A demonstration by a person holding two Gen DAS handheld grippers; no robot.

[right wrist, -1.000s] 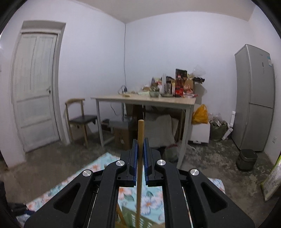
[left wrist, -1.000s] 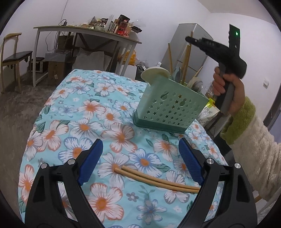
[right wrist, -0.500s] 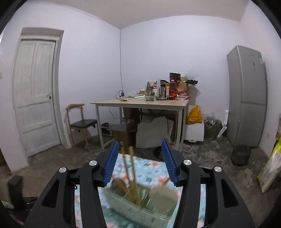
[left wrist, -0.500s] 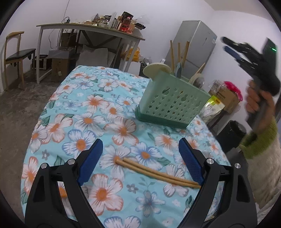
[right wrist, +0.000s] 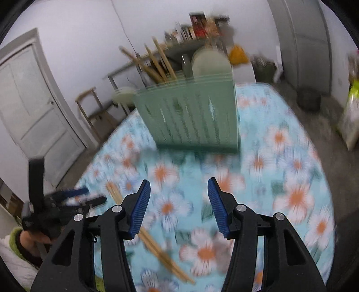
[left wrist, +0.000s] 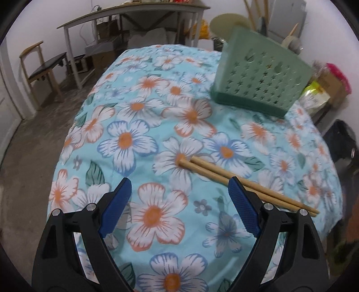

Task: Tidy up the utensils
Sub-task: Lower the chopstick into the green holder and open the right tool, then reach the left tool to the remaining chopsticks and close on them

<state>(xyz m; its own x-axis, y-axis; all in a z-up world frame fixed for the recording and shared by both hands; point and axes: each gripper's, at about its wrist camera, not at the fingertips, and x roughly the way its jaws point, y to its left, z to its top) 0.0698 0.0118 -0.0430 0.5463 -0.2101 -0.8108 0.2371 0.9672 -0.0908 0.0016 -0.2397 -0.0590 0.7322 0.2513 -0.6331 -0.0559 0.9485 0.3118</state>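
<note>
Two chopsticks (left wrist: 235, 179) lie under the left gripper's (left wrist: 179, 206) right jaw.

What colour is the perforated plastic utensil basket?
The perforated plastic utensil basket is mint green with star-shaped cutouts, clearest in the left wrist view.

A: Near foreground?
B: Left gripper (left wrist: 177, 205), blue pads wide apart, nothing between them, above a floral tablecloth (left wrist: 139, 116).

A: Utensils loose on it?
B: Two wooden chopsticks (left wrist: 213, 171), side by side, running right under the right-hand finger.

A: Far right?
B: Green perforated utensil basket (left wrist: 261, 89), upright sticks and a pale plate inside. Far left: chair (left wrist: 41, 65), table (left wrist: 134, 11).
</note>
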